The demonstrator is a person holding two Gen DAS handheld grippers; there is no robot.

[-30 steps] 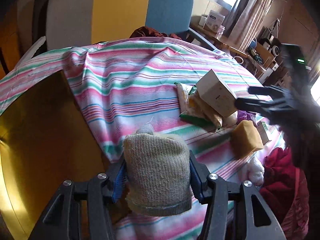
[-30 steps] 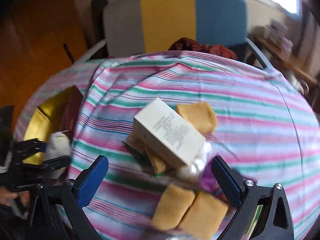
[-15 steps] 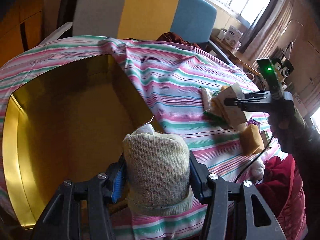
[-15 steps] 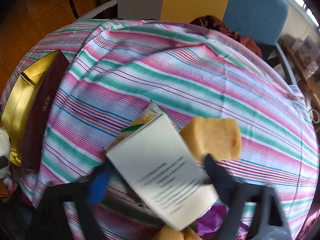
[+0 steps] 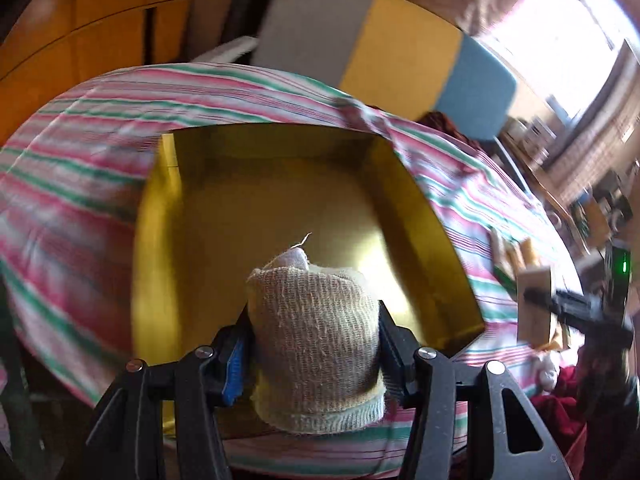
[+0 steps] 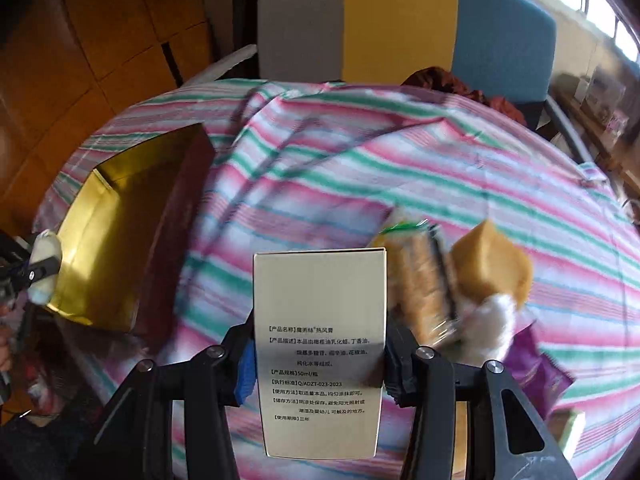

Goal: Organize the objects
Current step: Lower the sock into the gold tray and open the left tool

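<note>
An open gold box (image 5: pixel 304 216) is seen on the striped cloth (image 6: pixel 400 168), at the left of the table; no contents are visible inside it from either view. The left gripper (image 5: pixel 316 344) is clamped on a knitted bundle (image 5: pixel 316 336), held above the near edge of the box. The right gripper (image 6: pixel 320 356) is closed on a cream carton (image 6: pixel 320 320) with printed text, held upright above the cloth, well right of the box. Just right of the carton, a snack packet (image 6: pixel 416 280), a yellow sponge (image 6: pixel 488 268), a white fluffy item (image 6: pixel 488 324) and a purple packet (image 6: pixel 536 368) are noted together on the cloth. A grey, yellow and blue chair (image 6: pixel 400 20) is seen at the far side.
</note>
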